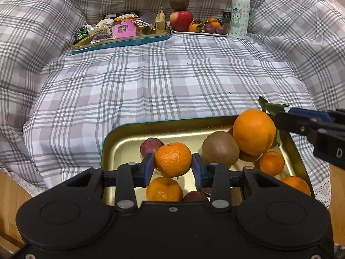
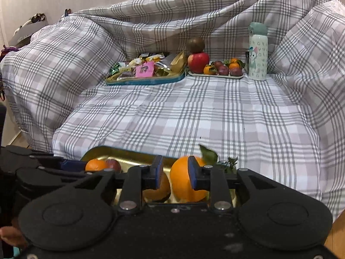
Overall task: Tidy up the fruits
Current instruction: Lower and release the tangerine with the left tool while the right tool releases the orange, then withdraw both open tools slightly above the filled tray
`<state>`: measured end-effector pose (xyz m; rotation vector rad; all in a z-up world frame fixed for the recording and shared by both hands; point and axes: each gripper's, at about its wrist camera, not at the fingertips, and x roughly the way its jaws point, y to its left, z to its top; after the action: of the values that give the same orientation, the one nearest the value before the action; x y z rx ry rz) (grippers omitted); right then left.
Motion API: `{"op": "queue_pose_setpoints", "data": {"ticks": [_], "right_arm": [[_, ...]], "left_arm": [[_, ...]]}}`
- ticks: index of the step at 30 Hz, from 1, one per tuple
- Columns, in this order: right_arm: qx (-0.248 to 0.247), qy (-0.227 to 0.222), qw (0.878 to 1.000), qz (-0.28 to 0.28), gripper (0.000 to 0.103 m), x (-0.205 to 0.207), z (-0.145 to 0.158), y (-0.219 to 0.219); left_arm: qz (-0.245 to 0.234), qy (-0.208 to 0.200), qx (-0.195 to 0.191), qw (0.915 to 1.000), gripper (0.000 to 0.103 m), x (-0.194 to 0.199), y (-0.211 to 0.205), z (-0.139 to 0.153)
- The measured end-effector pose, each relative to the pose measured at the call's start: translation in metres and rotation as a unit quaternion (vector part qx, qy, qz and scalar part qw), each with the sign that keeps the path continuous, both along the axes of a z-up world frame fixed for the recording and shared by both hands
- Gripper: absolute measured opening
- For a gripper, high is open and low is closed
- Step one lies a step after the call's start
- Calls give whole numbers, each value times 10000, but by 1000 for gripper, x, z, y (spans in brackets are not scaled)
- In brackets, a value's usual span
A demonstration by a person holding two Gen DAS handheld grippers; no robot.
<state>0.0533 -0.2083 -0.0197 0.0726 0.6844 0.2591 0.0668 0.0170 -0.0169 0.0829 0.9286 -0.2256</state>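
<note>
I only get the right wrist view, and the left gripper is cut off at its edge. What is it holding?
Observer: The left gripper is shut on a mandarin.
Operator: What does my own gripper body hide in the tray?
Observer: A kiwi, leaning against the orange.
Operator: Anything under the held fruit?
Observer: A second mandarin lies in the tray just below it.
</note>
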Motion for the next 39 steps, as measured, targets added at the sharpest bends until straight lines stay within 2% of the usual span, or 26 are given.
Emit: {"op": "queue_pose_setpoints", "data": {"ticks": [9, 20, 27, 39], "right_arm": [[9, 166, 9998, 95, 40, -16, -5, 4], [114, 427, 9990, 25, 40, -28, -9, 3], [115, 629, 9979, -90, 41, -35, -9, -1], [71, 699, 9974, -177, 51, -53, -1, -9]], "left_arm": [[99, -138, -110, 9998, 48, -10, 2, 4], [253, -215, 23, 9994, 48, -26, -3, 13], [410, -118, 60, 9991, 48, -36, -6, 18], [452, -89, 121, 9989, 48, -55, -17, 26]]}}
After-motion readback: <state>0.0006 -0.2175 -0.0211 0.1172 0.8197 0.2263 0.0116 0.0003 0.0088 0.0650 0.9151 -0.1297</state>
